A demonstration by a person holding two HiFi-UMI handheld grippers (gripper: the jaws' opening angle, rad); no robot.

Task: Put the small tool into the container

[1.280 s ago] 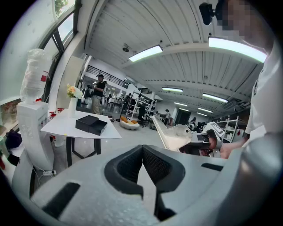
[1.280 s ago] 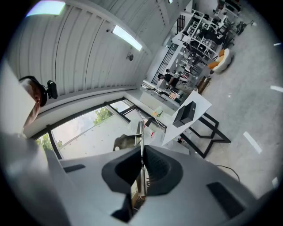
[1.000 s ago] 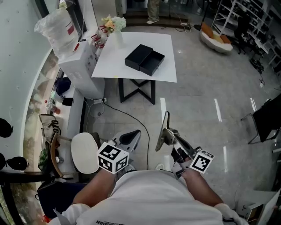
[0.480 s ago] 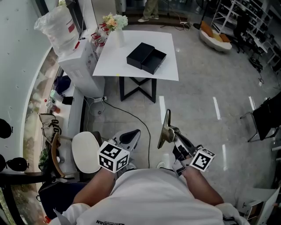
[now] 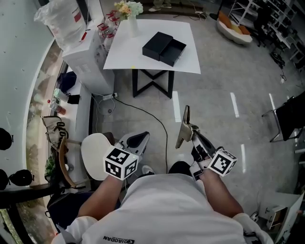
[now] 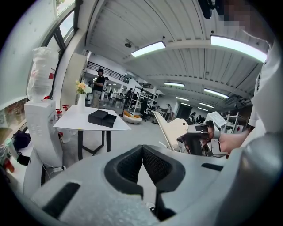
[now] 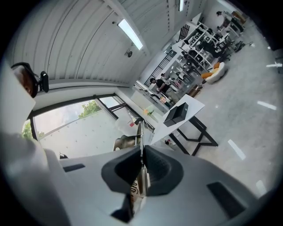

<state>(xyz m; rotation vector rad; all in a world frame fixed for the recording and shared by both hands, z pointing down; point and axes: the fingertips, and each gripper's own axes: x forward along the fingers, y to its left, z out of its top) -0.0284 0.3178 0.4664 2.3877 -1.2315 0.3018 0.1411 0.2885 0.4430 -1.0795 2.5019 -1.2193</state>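
Note:
The container is a black box (image 5: 164, 46) with its tray slid half out, on a white table (image 5: 186, 64) far ahead across the floor. It also shows in the left gripper view (image 6: 101, 118) and the right gripper view (image 7: 177, 114). My right gripper (image 5: 193, 139) is shut on the small tool (image 5: 183, 128), a flat beige blade that sticks up and forward; in its own view (image 7: 142, 152) the tool (image 7: 140, 132) shows edge-on between the pads. My left gripper (image 5: 136, 141) is shut and empty (image 6: 142, 148). Both are held close to my body, well short of the table.
A vase of flowers (image 5: 128, 12) stands at the table's far left corner. A white cabinet (image 5: 86, 57) with a plastic bag on it sits left of the table. A round white stool (image 5: 95, 155) is at my left, and a black cable (image 5: 152, 119) runs over the floor.
The table and box have slid up and a little right in the head view. Both grippers sit slightly lower in the frame, with the tool still gripped in the right one.

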